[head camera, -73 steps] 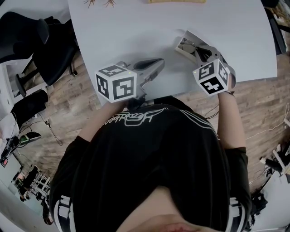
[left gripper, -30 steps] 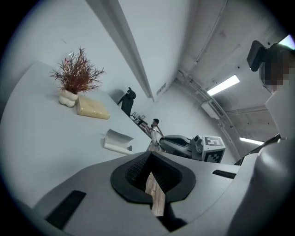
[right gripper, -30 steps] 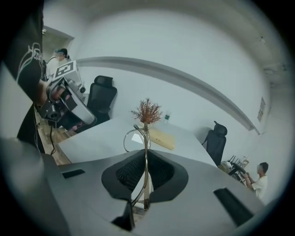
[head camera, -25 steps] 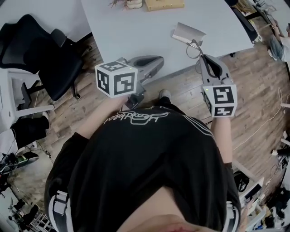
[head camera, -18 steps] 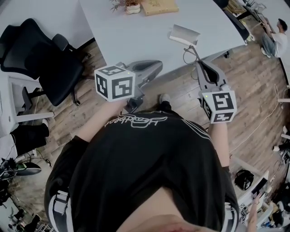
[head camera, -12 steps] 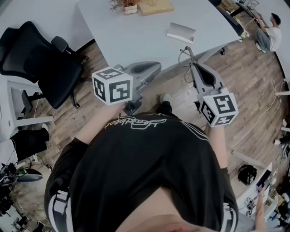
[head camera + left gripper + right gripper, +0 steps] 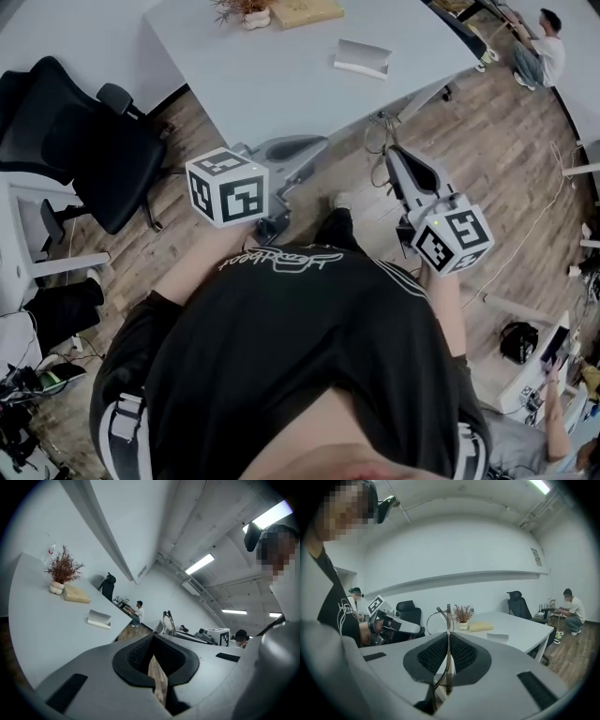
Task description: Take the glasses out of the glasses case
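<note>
- Off to your left, a black office chair [image 7: 80,141] stands on the wooden floor [image 7: 487,159] beside the white worktop [image 7: 281,80].
- Your left gripper [image 7: 314,142] hovers at the worktop's near edge. Its jaws are drawn together at the tips, with only a sliver of floor showing between them and nothing held.
- At the far end of the worktop a small dried plant [image 7: 242,11] stands just beside a yellowish block [image 7: 307,11].
- Further right on the worktop, the glasses case [image 7: 362,58] lies alone with its lid raised, well apart from both grippers.
- Your right gripper [image 7: 389,152] is off the worktop, over the floor. Its jaws are clamped on the glasses [image 7: 378,139].
- In the right gripper view, the thin metal frame runs upright between the pads, and one lens ring stands above the tips.
- The glasses hang in the air below the worktop's near corner, touching neither the worktop nor the case.
- At the far right, a seated person [image 7: 536,47] is in the background.
</note>
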